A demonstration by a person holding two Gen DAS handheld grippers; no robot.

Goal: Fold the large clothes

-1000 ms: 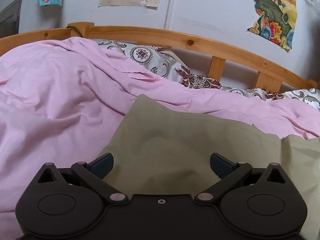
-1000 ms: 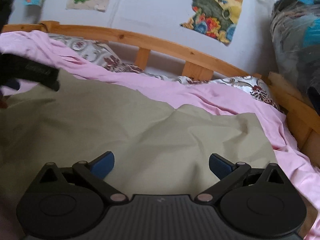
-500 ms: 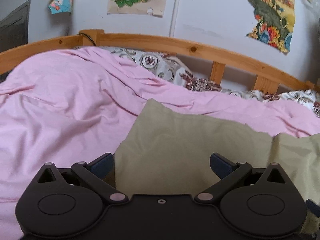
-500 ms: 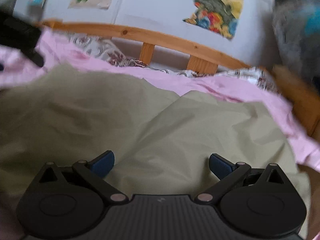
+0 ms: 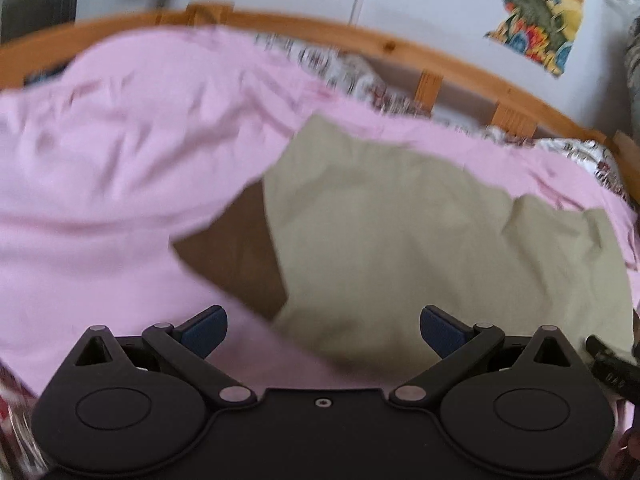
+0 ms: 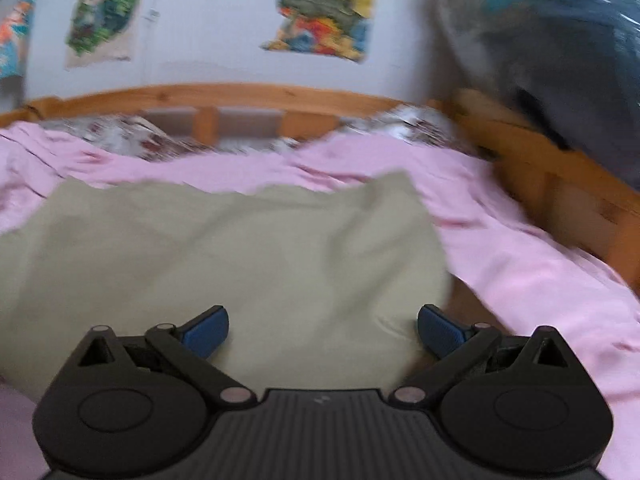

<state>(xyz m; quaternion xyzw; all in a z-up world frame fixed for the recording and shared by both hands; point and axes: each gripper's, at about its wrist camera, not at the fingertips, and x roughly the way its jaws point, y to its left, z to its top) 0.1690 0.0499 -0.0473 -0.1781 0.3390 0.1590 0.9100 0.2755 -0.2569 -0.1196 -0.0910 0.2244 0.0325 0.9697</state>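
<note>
One olive-green garment (image 5: 420,232) lies spread on the bed, on top of one pink sheet (image 5: 100,168). In the left wrist view it fills the field from about 12 to 3 o'clock of the left gripper (image 5: 323,330); its near edge hangs in front of the gap between the jaws, with a darker underside or shadow showing at about 11 o'clock. The left jaws stand wide apart with nothing between them; the cloth lies just beyond the two blue pads (image 5: 204,330).

In the right wrist view the same garment (image 6: 224,248) spreads from 9 o'clock round to 1 o'clock of the right gripper (image 6: 323,330), and its right edge ends near the right-hand pad. The right jaws are likewise spread wide, holding nothing; whether the pads touch the cloth cannot be told through the blur.

Beyond the garment, the pink sheet (image 6: 520,264) runs out to 3 o'clock. At 12 o'clock sits patterned bedding (image 6: 132,140) against one curved wooden bed rail (image 6: 248,96). On the wall above, three colourful posters (image 6: 320,4) show in the right view. A plastic-wrapped bundle (image 6: 560,48) sits at 2 o'clock.
</note>
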